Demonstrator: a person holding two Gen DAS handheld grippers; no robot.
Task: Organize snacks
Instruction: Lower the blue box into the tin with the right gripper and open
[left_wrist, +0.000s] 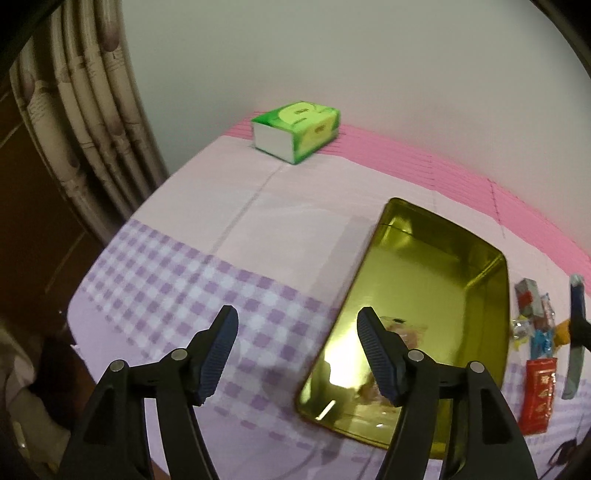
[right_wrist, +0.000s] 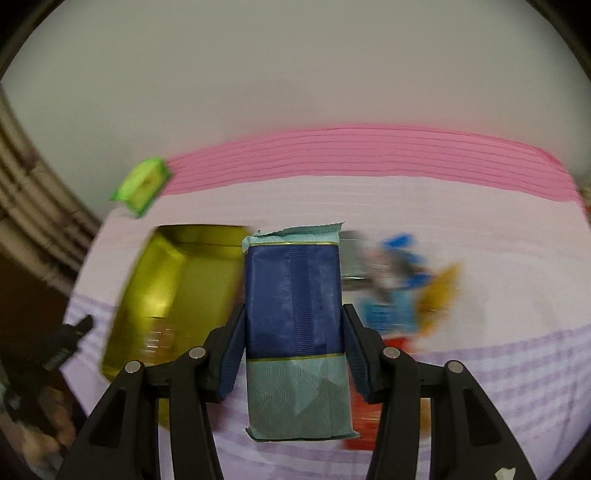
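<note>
The table is spread with a cloth (left_wrist: 295, 206) of pale pink, purple checks near the front and a bright pink band along the plain grey wall, where a green tissue box (left_wrist: 295, 131) sits beside a curtain (left_wrist: 92, 122). The left gripper (left_wrist: 297, 352) gapes with nothing between its fingers above the gold tin (left_wrist: 436, 258). The right gripper (right_wrist: 295, 350) clamps a blue-and-teal snack packet (right_wrist: 295, 314) in the air, loose snacks (left_wrist: 535, 332) lying just beside the tin.

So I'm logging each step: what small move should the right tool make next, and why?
Probably carry the blue packet leftward over the gold tin and lower it. The right tool grips the packet clear of the cloth, and the tin lies open with room inside.
</note>
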